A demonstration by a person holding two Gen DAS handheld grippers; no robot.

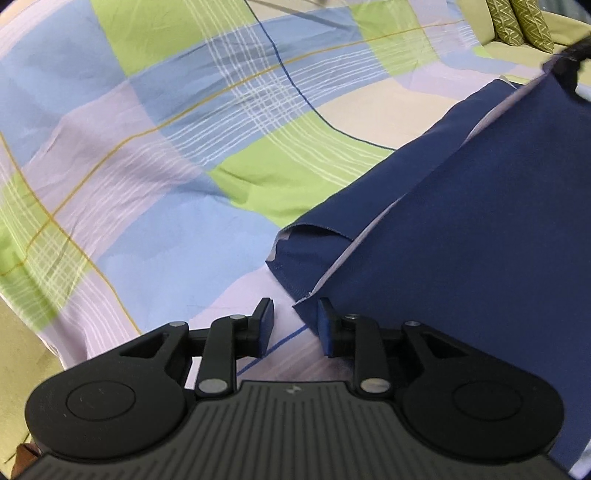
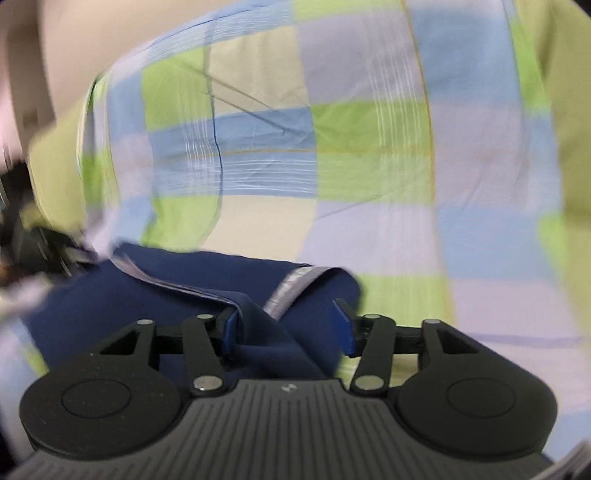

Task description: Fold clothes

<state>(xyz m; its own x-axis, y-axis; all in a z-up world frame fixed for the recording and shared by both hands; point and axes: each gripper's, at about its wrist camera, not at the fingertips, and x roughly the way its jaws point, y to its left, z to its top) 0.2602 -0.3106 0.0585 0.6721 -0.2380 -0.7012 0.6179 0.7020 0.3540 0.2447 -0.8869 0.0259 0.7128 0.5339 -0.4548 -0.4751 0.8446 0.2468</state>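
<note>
While the left gripper [image 1: 293,325] hovers parted beside the navy cloth [image 1: 480,221], the right gripper [image 2: 288,328] gapes around a fold

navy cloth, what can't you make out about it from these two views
- Left wrist view: the navy cloth runs off the right edge, so its full shape is cut off.
- Right wrist view: motion blur; the right gripper body hides the cloth's near part.
- Left wrist view: dark object at the far corner, too small to identify.

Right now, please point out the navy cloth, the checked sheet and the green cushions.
navy cloth [image 1: 480,221], left wrist view, flat middle.
checked sheet [image 1: 166,129], left wrist view, lilac square.
green cushions [image 1: 521,22], left wrist view, patterned face.
</note>
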